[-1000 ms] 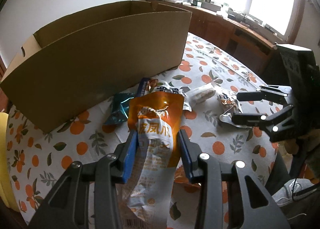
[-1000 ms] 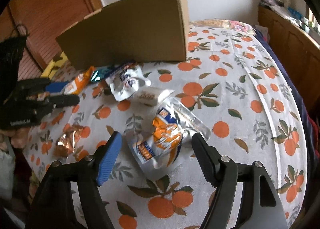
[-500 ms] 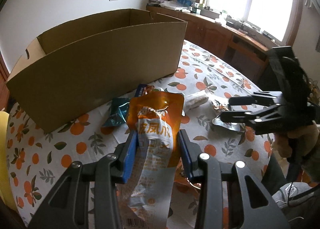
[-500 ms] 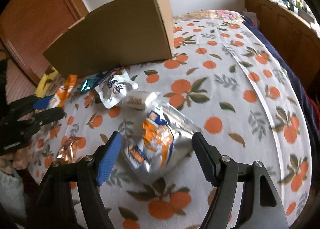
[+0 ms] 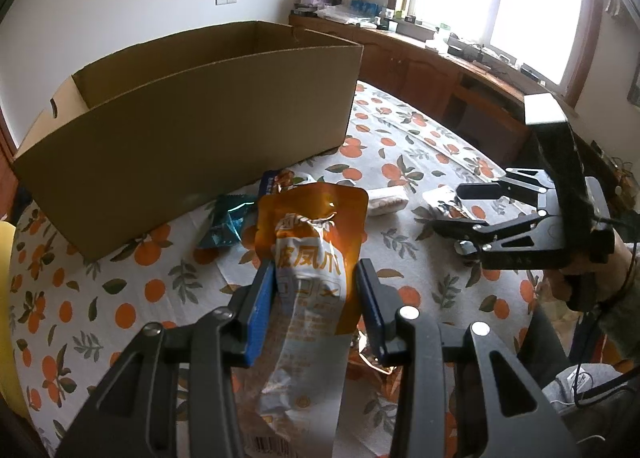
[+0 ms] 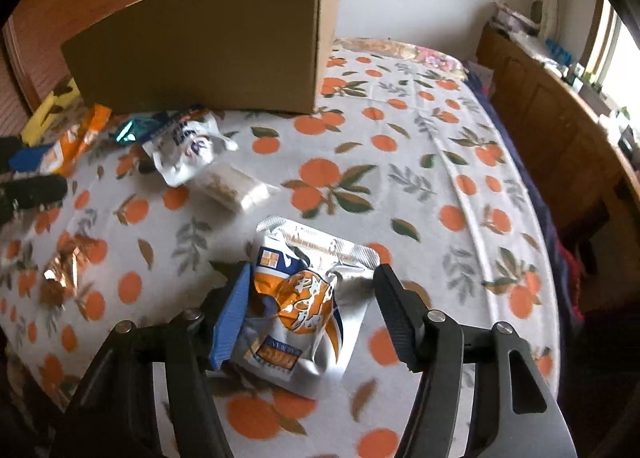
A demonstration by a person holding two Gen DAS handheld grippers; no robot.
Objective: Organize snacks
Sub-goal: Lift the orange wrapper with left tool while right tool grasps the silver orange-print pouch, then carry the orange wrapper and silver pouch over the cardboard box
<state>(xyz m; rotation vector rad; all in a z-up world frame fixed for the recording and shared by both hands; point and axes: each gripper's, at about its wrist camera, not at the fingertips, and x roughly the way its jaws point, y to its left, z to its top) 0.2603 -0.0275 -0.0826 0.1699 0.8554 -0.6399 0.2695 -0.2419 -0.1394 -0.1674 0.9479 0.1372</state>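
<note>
Left wrist view shows my left gripper [image 5: 314, 290] clamped on the orange pouch [image 5: 314, 258], raised toward the cardboard box [image 5: 192, 126], while my right gripper [image 6: 308, 308] straddles the silver packet [image 6: 304, 310], jaws apart.

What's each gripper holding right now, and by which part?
Left gripper is shut on the orange pouch, clamped across its middle. Right gripper is open around the silver-and-orange packet, not clamped.
</note>
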